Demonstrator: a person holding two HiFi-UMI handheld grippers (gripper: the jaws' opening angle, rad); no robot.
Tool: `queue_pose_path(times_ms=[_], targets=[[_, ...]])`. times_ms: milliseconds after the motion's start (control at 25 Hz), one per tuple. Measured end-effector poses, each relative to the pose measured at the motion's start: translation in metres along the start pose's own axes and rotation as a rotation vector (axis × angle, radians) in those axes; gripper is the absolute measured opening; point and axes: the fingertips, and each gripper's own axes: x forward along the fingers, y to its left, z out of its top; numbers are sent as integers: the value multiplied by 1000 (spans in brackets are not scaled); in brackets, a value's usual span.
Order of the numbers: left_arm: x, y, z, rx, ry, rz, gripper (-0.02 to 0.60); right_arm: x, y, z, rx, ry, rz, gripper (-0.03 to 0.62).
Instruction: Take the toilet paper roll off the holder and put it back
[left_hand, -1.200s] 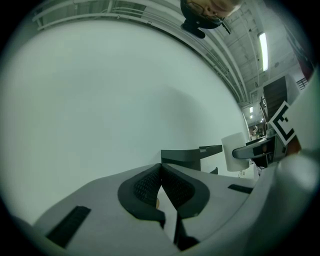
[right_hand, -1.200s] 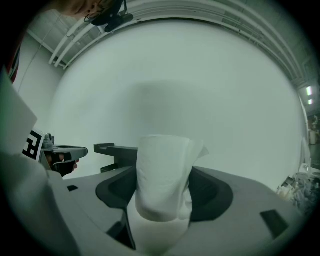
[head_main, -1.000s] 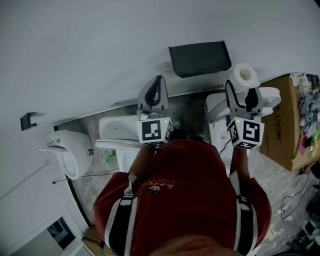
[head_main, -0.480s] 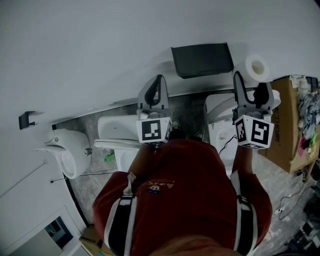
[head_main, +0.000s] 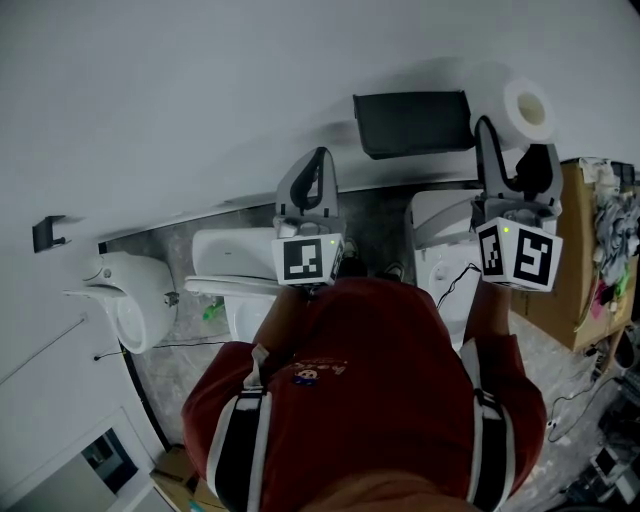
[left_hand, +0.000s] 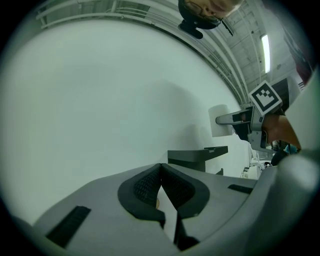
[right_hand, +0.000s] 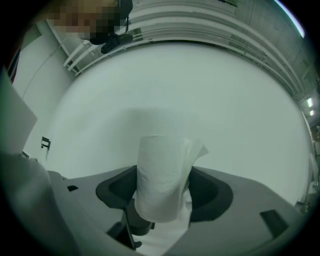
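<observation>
- The right gripper (head_main: 515, 140) is squeezing the toilet paper roll (head_main: 527, 108) between its two jaws.
- A loose bit of paper is sticking out at the top of the roll.
- The roll is hanging in the air by the white wall (head_main: 200, 100), just beside the right end of the dark holder (head_main: 415, 122), not on it.
- The left gripper (head_main: 314, 170) is pressing its jaws together with nothing in them, pointing at the wall.

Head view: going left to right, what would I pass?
Dark wall hook, white ceramic fixture, left gripper, dark wall holder, toilet paper roll, cardboard box.
</observation>
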Motion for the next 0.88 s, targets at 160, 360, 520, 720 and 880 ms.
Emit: queue_pose_path(times_ms=[160, 360, 520, 720, 880], targets=[[1, 7, -3, -3, 6, 12, 14, 15, 21, 8, 16, -24, 49, 318], [3, 14, -5, -6, 7, 21, 14, 33, 56, 12, 23, -26, 139, 318], [2, 18, -11, -11, 30, 33, 14, 39, 81, 8, 27, -11, 198, 318], [1, 26, -14, -9, 31, 47, 14, 42, 101, 0, 36, 18, 241, 318], [2, 26, -20, -11, 46, 50, 14, 44, 108, -7, 26, 43, 253, 318]])
